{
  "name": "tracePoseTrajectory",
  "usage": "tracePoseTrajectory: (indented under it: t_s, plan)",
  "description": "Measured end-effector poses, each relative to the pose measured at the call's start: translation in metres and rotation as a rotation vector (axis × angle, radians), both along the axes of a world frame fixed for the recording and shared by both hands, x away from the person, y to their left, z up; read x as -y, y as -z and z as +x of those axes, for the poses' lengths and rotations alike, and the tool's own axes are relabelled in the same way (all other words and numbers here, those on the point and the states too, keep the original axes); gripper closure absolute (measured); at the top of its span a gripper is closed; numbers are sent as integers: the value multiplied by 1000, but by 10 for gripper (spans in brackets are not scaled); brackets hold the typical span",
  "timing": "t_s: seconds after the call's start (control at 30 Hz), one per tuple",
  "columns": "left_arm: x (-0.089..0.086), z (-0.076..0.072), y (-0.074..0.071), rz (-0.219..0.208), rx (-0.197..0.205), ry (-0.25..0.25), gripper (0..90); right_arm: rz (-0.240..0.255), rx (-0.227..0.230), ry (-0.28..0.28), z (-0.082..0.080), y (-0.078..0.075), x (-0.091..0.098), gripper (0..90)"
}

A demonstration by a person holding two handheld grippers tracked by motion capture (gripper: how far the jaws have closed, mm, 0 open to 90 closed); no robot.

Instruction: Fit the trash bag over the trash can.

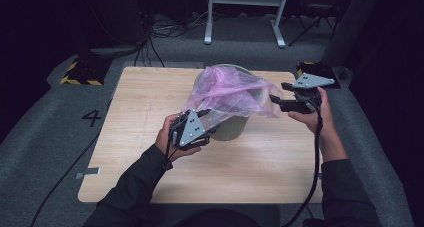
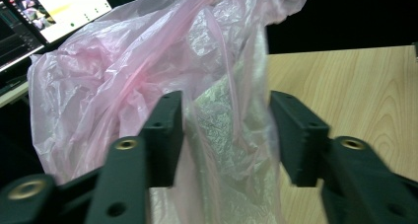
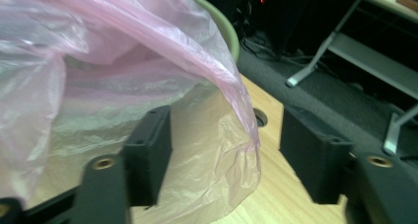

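The left gripper (image 1: 204, 128) has its fingers spread around the pink bag (image 1: 230, 89) without pinching it. The bag is draped over the green bin (image 1: 234, 127) mid-tabletop (image 1: 130, 152), likely being lined. The right gripper (image 1: 278, 101) – fingers spread, film edge loose between them.

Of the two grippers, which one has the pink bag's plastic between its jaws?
Both do. The left gripper has a wide sheet of the pink bag between its open jaws; the right gripper, also open, has just the bag's hanging edge.

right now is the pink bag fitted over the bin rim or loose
Loose: the pink plastic bag billows crumpled above the green bin, whose rim shows bare at the back.
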State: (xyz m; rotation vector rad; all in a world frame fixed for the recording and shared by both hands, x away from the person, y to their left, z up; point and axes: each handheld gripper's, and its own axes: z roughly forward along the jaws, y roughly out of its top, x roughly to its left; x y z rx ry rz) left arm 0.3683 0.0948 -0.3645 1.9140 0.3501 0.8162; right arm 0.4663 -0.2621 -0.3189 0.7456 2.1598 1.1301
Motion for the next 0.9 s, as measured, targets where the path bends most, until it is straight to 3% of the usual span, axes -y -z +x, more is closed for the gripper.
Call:
tracePoseTrajectory:
  t_s: [0.17,0.3,0.4,0.43,0.5,0.57,0.63,0.7,0.83,0.9]
  plan:
    - [-3,4,0,24,-8,17,751,36,49,-44,-7,-10,2,304]
    - [-4,6,-1,69,-9,51,890,11,109,-114,-11,-26,-10,295]
    - [-3,8,0,77,-21,63,897,1,114,-147,-7,-32,-18,305]
    - [-2,9,0,94,-19,74,900,-38,105,-183,2,-36,-32,322]
    - [-1,9,1,96,-22,76,900,-55,101,-198,6,-37,-36,328]
    - [-1,11,3,97,-32,83,900,-118,87,-219,19,-34,-48,357]
    - [-1,12,3,96,-37,88,900,-130,76,-233,23,-33,-50,369]
    - [-1,13,4,97,-39,88,900,-165,69,-277,28,-30,-55,388]
    - [-2,17,5,84,-52,89,900,-190,35,-359,33,-25,-59,408]
    - [-3,17,5,85,-54,87,900,-200,31,-368,33,-24,-60,412]
